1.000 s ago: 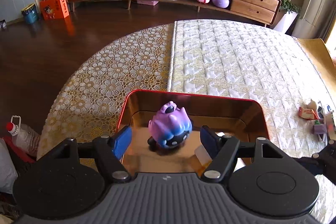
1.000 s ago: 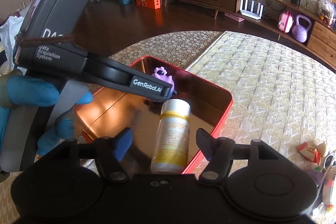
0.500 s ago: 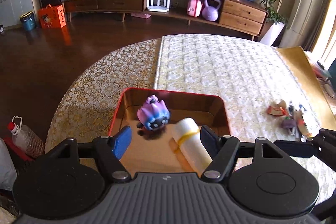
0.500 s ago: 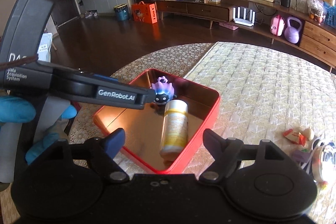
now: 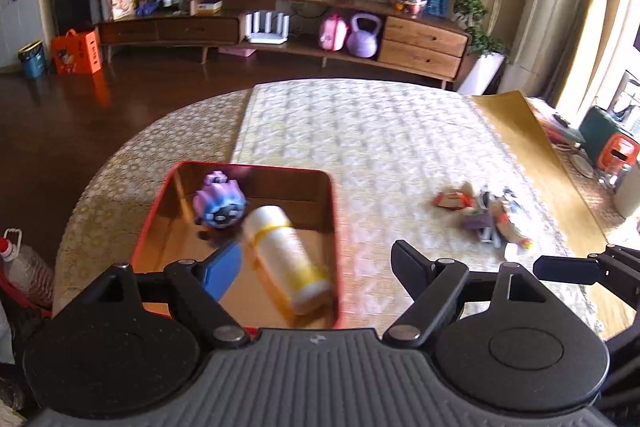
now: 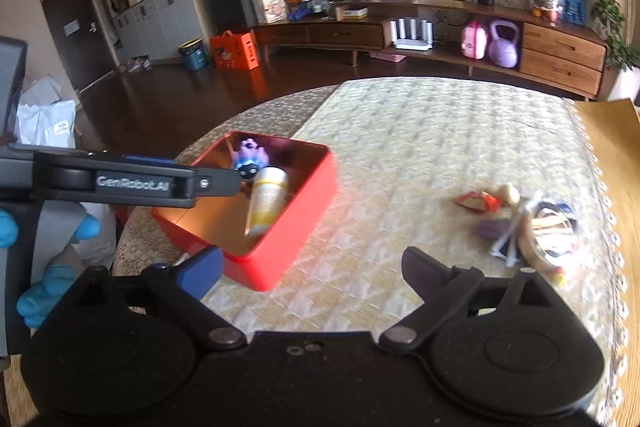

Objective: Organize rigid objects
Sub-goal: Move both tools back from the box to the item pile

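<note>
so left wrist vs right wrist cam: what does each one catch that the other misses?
Only the left wrist view: a plastic jug on the floor beside the table, and the right gripper's fingertip poking in at the right edge.

Only the right wrist view: the left gripper from the side, a blue-gloved hand holding it, and a dark door.

Both: the red tin holding the purple toy and the white bottle, the pile of small items, and each camera's own jaws opening, nothing between them.

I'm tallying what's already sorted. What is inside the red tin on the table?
Inside the red tin lie a purple toy figure and a white bottle with yellow bands, on its side. The left gripper's finger covers a strip of the tin's floor.
</note>
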The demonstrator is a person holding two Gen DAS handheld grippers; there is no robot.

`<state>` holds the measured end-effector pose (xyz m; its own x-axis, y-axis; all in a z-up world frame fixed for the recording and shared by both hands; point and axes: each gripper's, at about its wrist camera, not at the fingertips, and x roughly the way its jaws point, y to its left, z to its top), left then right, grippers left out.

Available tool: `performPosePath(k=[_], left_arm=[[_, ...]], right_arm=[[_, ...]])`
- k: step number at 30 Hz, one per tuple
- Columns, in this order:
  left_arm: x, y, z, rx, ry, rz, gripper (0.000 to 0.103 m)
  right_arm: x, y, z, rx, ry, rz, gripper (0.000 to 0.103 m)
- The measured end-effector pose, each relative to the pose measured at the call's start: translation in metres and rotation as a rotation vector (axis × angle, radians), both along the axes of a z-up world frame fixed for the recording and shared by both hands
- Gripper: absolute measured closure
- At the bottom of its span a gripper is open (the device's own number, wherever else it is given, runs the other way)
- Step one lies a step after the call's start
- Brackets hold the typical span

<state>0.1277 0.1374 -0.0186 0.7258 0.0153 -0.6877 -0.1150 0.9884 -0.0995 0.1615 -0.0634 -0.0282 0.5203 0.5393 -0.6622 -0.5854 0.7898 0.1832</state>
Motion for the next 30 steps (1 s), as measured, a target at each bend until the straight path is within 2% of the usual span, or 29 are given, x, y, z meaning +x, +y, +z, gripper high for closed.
performPosePath(k=[7, 17, 30], left_arm=[[0.004, -0.042, -0.005, -0.003, -0.016, -0.046, 0.020], [0.040, -0.093, -0.020, -0.005, 0.005, -0.108, 0.020], [0.097, -0.134, -0.053, 0.011, 0.049, -0.178, 0.020]], right_arm=[[0.002, -0.049, -0.015, 0.004, -0.001, -0.096, 0.004], [0.022, -0.118, -0.035, -0.006, 0.005, -0.240, 0.004], [0.070, -0.162, -0.064, -0.074, 0.008, -0.286, 0.009]])
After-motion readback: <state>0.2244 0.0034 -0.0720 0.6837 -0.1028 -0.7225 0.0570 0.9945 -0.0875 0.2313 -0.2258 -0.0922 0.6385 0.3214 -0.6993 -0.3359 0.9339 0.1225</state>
